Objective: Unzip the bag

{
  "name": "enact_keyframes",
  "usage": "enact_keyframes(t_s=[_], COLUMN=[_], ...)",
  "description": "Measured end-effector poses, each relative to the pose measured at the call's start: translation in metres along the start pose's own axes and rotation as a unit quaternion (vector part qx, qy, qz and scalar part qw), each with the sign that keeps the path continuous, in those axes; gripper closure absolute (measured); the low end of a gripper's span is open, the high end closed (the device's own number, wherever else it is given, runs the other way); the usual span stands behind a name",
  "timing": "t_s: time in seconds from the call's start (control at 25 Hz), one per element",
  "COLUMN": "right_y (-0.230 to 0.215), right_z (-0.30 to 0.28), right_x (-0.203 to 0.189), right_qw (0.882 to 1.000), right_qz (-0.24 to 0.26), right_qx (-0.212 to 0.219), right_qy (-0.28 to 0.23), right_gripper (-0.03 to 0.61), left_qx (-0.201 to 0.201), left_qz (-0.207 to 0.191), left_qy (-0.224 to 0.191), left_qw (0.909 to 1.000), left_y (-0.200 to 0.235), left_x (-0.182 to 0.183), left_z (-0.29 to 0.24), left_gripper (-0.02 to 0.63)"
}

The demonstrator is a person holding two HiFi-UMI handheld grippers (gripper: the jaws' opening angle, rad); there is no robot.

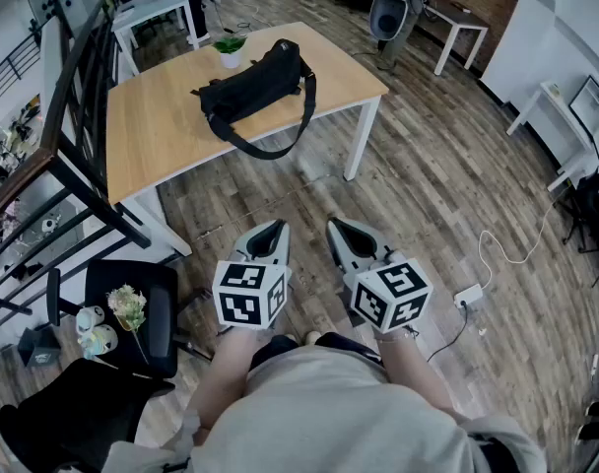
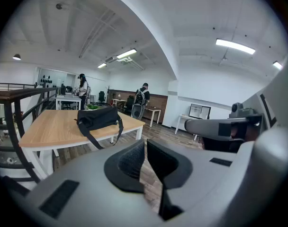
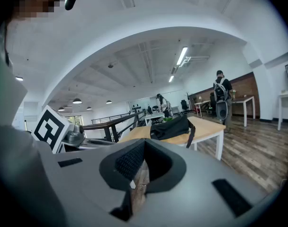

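Wood-plank floor (image 1: 447,166) all round you, open office w/ white desks at the back. Straight ahead stands a light wood table (image 1: 152,136) on white legs, well apart from both grippers. The black bag (image 1: 255,85) lies on the tabletop toward its far right part, set diagonally. Its shoulder strap (image 1: 280,150) loops over the near edge and hangs off it. Zip state: can't tell, too small from here. A small potted plant (image 1: 230,49) in a white pot sits just behind the bag, near the far edge.

You're holding both tools low in front of your body, side by side, pointing fwd at the table and a bit down.
- Left gripper (image 1: 276,225): jaws together, tips meeting, nothing btwn the pads.
- Right gripper (image 1: 336,225): same, jaws closed, empty.

Neither one touches the bag or the table; only floor shows under them.

Other bits: a dark metal railing (image 1: 78,106) runs along the table's left side. Near your left leg is a black chair (image 1: 160,313) w/ a small bunch of flowers (image 1: 128,306) on it. On the right, a white cable (image 1: 516,249) trails across the floor. A person w/ a backpack (image 1: 396,8) stands beyond the table.
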State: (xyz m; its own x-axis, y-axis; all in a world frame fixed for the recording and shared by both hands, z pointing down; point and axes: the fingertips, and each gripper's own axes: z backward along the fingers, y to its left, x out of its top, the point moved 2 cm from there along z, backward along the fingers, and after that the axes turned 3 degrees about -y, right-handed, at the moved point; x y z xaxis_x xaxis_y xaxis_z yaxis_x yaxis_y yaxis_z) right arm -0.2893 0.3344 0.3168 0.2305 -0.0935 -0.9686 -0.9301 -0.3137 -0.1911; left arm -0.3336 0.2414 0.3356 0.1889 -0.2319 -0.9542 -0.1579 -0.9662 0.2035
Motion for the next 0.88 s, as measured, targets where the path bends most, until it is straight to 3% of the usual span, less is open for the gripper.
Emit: enact_keyframes(t_s=[0.44, 0.68, 0.88], right_y=[-0.005, -0.019, -0.033], right_z=[-0.004, -0.002, 0.002], right_x=[-0.001, 0.011, 0.012], right_qw=[1.000, 0.999, 0.999], right_qz=[-0.020, -0.015, 0.009], right_qx=[0.020, 0.028, 0.020], right_qy=[-0.004, -0.039, -0.034], right_gripper=[0.574, 0.571, 0.575], left_qx=[0.007, -0.010, 0.004], left_qz=[0.009, 0.008, 0.009], left_qy=[0.004, -0.050, -0.057], left_qw=[0.9999, 0.9987, 0.9983], left_y=[0.000, -0.007, -0.010], left_x=[-0.005, 0.012, 0.012], left_z=[-0.007, -0.013, -0.021], left_gripper=[0.583, 0.581, 0.581])
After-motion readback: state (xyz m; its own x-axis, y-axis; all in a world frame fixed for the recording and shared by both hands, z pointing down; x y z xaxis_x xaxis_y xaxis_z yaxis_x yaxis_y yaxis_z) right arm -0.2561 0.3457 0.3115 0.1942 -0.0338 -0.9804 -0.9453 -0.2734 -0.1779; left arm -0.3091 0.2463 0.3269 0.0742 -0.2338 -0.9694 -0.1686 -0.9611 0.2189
